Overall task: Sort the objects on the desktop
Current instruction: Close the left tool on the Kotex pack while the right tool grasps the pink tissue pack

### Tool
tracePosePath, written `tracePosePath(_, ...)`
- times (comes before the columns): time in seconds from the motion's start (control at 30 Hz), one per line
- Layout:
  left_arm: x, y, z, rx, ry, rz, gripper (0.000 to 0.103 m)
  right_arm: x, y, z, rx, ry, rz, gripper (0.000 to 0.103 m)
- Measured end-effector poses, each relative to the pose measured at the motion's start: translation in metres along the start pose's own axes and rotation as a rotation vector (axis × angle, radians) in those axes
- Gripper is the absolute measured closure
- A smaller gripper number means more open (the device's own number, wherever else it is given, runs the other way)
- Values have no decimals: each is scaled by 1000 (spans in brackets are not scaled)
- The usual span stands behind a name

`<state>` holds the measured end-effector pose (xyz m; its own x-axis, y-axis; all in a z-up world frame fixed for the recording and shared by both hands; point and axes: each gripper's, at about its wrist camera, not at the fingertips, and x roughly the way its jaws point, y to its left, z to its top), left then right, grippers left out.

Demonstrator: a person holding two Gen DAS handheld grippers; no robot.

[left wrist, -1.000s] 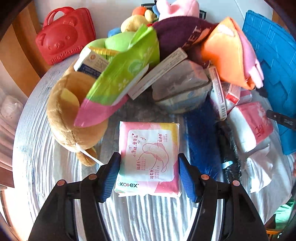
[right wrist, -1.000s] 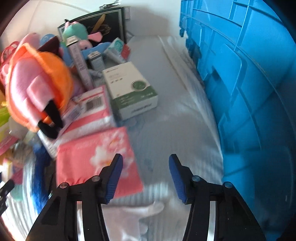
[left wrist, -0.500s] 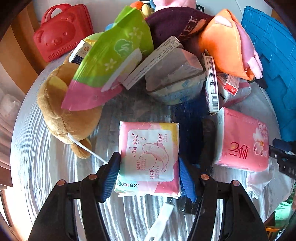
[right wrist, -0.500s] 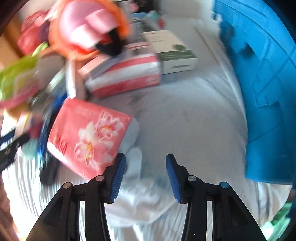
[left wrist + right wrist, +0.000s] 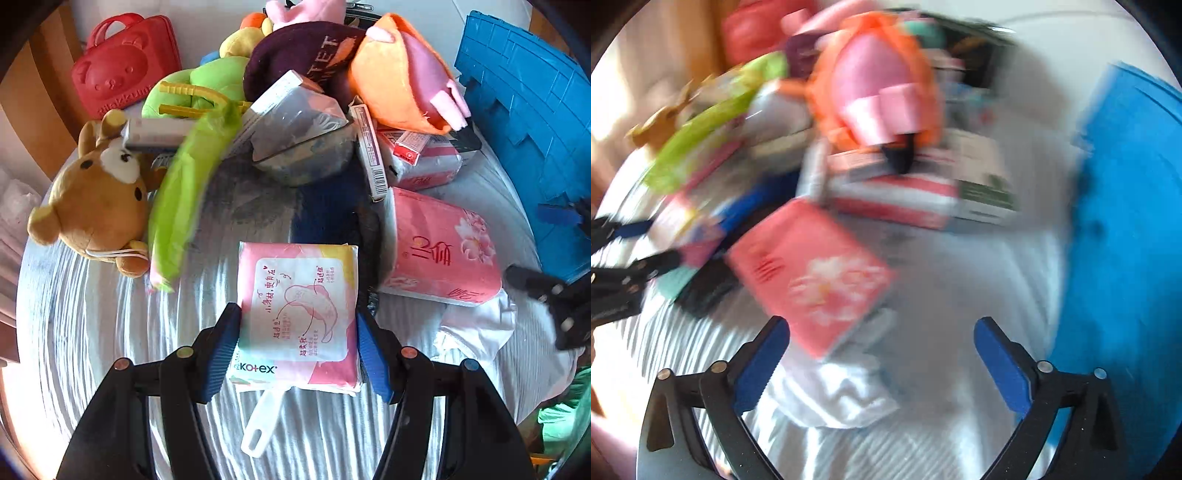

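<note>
My left gripper (image 5: 297, 347) is shut on a pink Kotex pad pack (image 5: 297, 314) and holds it above the striped cloth. A white plastic handle (image 5: 260, 424) lies under the pack. My right gripper (image 5: 881, 365) is open and empty, hovering just in front of a pink tissue pack (image 5: 812, 273) that lies on a white cloth (image 5: 834, 398); the right wrist view is blurred by motion. The tissue pack (image 5: 443, 251) also shows in the left wrist view, with the right gripper's fingers (image 5: 546, 299) at the right edge.
A pile fills the back: brown bear plush (image 5: 92, 199), green pack (image 5: 184, 192), grey pouch (image 5: 303, 147), orange-pink plush (image 5: 402, 74), red bear case (image 5: 122, 62), boxes. A blue crate (image 5: 535, 129) stands at the right, also in the right wrist view (image 5: 1126, 240).
The left gripper rose with the pad pack, uncovering a white handle. The green pack slid down the pile. The right gripper swung left toward the pink tissue pack and opened wider.
</note>
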<state>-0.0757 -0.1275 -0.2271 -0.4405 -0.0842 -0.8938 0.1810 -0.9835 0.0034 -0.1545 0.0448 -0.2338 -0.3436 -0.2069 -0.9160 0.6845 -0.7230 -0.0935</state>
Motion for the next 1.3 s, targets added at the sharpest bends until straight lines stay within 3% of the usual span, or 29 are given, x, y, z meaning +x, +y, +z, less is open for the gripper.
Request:
tracePosePath(0.17,-2,-12,4,0,-7,40,42,39,22,19,-208,28,58,0)
tracePosePath(0.3,2,-14,11,-30,-22,66,42,64,26,33,-264,48,137,0)
tracePosePath(0.4,5,-14,15,-55,-27,85,42,73,31,38,-297,32,130,0)
tracePosePath(0.53,7,-13,19,-63,-31,96,42,77,27,42,-273,1,135,0)
tracePosePath(0.7,12,-9,21,-86,-32,99,42,73,20,47,-266,-21,78,0)
tracePosePath(0.8,16,-8,19,-99,-38,115,42,82,9,49,-225,-31,119,0)
tracePosePath(0.93,14,-6,17,-114,-42,107,42,82,4,52,-96,24,110,0)
tracePosePath(1.1,14,-5,17,-118,-45,100,42,71,0,41,76,61,166,0)
tracePosePath(1.3,13,-7,15,-100,-54,110,42,77,1,48,-11,28,97,0)
